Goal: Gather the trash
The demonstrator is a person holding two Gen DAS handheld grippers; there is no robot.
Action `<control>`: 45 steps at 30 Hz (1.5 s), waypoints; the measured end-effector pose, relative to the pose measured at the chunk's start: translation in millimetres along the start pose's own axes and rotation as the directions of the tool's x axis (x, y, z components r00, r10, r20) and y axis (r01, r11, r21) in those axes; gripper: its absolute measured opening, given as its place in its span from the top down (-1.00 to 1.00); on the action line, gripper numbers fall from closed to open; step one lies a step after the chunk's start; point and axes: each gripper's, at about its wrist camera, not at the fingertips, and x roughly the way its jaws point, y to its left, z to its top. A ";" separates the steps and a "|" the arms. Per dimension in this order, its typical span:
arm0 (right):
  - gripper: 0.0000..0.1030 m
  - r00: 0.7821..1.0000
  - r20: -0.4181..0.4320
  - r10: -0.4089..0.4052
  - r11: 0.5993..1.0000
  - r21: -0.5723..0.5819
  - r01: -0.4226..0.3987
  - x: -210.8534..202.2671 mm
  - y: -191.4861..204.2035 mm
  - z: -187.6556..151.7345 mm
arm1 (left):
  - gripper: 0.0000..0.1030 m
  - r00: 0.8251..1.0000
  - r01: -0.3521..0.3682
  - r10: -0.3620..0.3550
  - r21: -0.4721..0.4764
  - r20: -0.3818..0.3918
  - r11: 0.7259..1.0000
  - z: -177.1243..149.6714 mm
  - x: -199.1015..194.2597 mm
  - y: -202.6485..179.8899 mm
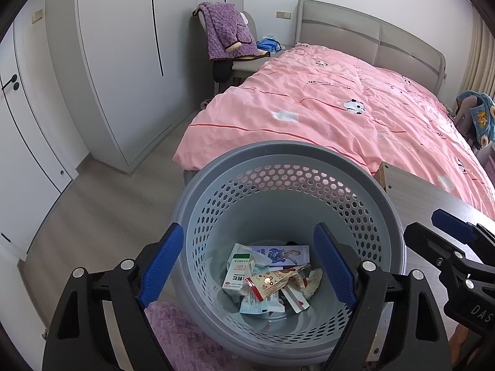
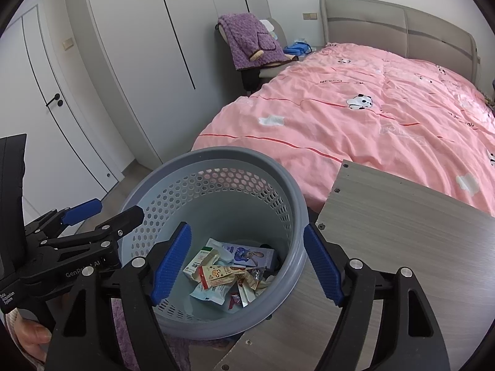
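Note:
A grey perforated bin (image 1: 309,185) (image 2: 216,154) stands in front of me, against the left edge of a grey wood table (image 2: 402,232). Its bottom holds trash (image 1: 269,278) (image 2: 225,275): snack wrappers, a small white box and a flat cartoon-printed carton. My left gripper (image 1: 247,266) (image 2: 106,213) is open over the bin's left side, one blue pad outside the wall and one over the inside, with nothing held. My right gripper (image 2: 247,262) (image 1: 433,228) is open over the bin's right side, with one pad by the rim next to the table and nothing held.
A bed with a pink quilt (image 1: 340,108) fills the room beyond the bin. A chair draped with a purple garment (image 1: 225,31) stands by the headboard. White wardrobe doors (image 1: 123,61) line the left. Purple fuzzy fabric (image 1: 179,334) lies under the bin. A hand (image 2: 31,337) grips the left tool.

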 end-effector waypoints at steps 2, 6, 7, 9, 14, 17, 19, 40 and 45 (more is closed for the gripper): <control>-0.43 1.000 -0.001 0.000 1.000 0.000 0.000 -0.6 0.0 0.4 | -0.60 1.000 -0.002 0.002 -0.001 -0.001 1.000 -1.2 -0.4 0.4; -0.43 1.000 -0.002 0.000 1.000 -0.002 0.000 -1.2 0.1 0.4 | -0.60 1.000 -0.009 0.009 -0.006 -0.006 1.000 -2.0 0.0 0.9; -0.43 1.000 -0.002 -0.001 1.000 -0.003 0.001 -1.9 -0.3 0.3 | -0.60 1.000 -0.010 0.010 -0.008 -0.009 1.000 -2.8 -0.1 1.5; -0.43 1.000 -0.002 0.000 1.000 -0.002 0.000 -1.0 0.2 0.4 | -0.60 1.000 -0.014 0.014 -0.011 -0.011 1.000 -3.9 -0.3 2.4; -0.43 1.000 -0.001 -0.001 1.000 -0.004 0.001 -3.7 -0.6 0.2 | -0.60 1.000 -0.025 0.024 -0.016 -0.014 1.000 -4.5 -1.8 3.4; -0.44 1.000 -0.001 -0.001 1.000 -0.004 0.001 -3.7 -0.3 0.3 | -0.60 1.000 -0.025 0.025 -0.015 -0.013 1.000 -4.7 -2.6 3.6; -0.44 1.000 0.000 -0.001 1.000 -0.005 0.001 -3.6 -0.2 0.3 | -0.60 1.000 -0.026 0.025 -0.014 -0.011 1.000 -3.9 -2.9 2.9; -0.44 1.000 -0.001 -0.002 1.000 -0.005 0.002 -2.4 0.9 0.2 | -0.60 0.999 -0.027 0.026 -0.018 -0.025 0.999 -1.5 -1.3 2.8; -0.44 1.000 -0.001 -0.002 1.000 -0.005 0.002 -2.5 1.0 0.2 | -0.60 0.999 -0.027 0.026 -0.018 -0.024 0.999 -1.4 -1.3 2.7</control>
